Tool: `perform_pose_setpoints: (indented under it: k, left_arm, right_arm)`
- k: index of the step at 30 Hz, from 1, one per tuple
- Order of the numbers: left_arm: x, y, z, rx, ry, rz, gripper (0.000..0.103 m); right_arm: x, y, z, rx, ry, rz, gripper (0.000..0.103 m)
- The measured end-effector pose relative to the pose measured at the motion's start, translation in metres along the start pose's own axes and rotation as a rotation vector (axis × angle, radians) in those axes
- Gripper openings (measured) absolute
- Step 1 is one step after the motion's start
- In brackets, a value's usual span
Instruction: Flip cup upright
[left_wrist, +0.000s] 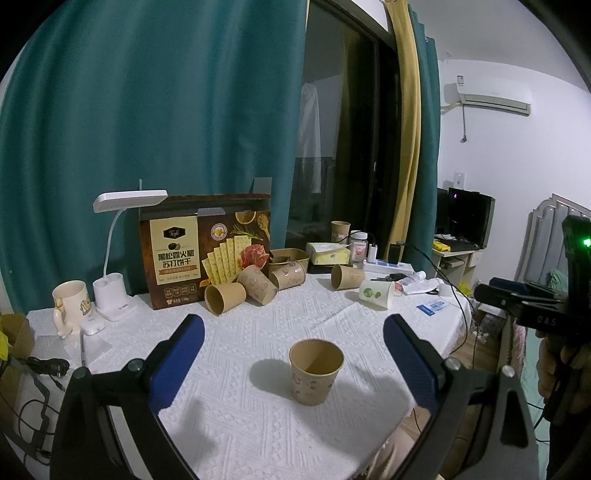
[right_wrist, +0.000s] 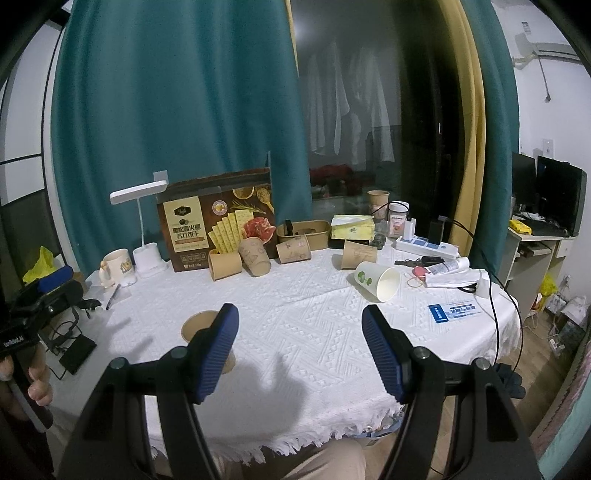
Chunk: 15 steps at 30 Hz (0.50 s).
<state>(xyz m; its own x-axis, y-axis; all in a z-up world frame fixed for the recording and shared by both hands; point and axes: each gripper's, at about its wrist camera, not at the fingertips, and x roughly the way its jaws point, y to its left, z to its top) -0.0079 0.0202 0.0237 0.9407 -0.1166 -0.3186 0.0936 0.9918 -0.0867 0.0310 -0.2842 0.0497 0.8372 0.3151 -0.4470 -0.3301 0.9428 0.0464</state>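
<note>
We've got one brown paper cup (left_wrist: 316, 371) standing upright with its mouth up on the white tablecloth (left_wrist: 240, 369) of the desk, near the front edge. Our left tool (left_wrist: 293, 341) hovers around it with both blue pads spread wide, nothing in them, the cup sitting between them but touching neither. Our right tool (right_wrist: 300, 341) is spread apart too and grasps nothing; from its camera the cup shows behind the left pad (right_wrist: 218, 350), partly hidden. Further back we count four brown cups lying on their sides: one (left_wrist: 224, 298) in front of the cracker box (left_wrist: 207, 254), a second (left_wrist: 257, 284) leaning right beside it, a third (left_wrist: 287, 275) by the brown tray (left_wrist: 290, 256) and a fourth (left_wrist: 346, 277) off to the right. One white cup with green print (left_wrist: 376, 292) lies tipped over near that, and one more brown cup (left_wrist: 340, 230) stands upright at the very back. Also one desk lamp (left_wrist: 118, 254), one cream mug (left_wrist: 70, 301) (handle toward us) and one tissue box (left_wrist: 328, 254).
</note>
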Motion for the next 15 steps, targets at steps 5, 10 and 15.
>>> perform_pose_setpoints:
  k: [5, 10, 15]
  left_arm:
    - [0.0007, 0.0007, -0.0001, 0.001, 0.001, 0.000, 0.098]
    - [0.0009, 0.0012, 0.0002, 0.001, 0.000, -0.001, 0.098]
    - [0.0008, 0.0008, 0.0001, 0.001, -0.001, 0.000, 0.098]
  right_arm:
    - [0.0009, 0.0019, 0.0001, 0.000, 0.004, 0.000, 0.067]
    - [0.0011, 0.0041, 0.0005, 0.000, 0.003, 0.000, 0.067]
    - [0.0012, 0.0036, 0.0006, 0.001, 0.004, -0.001, 0.067]
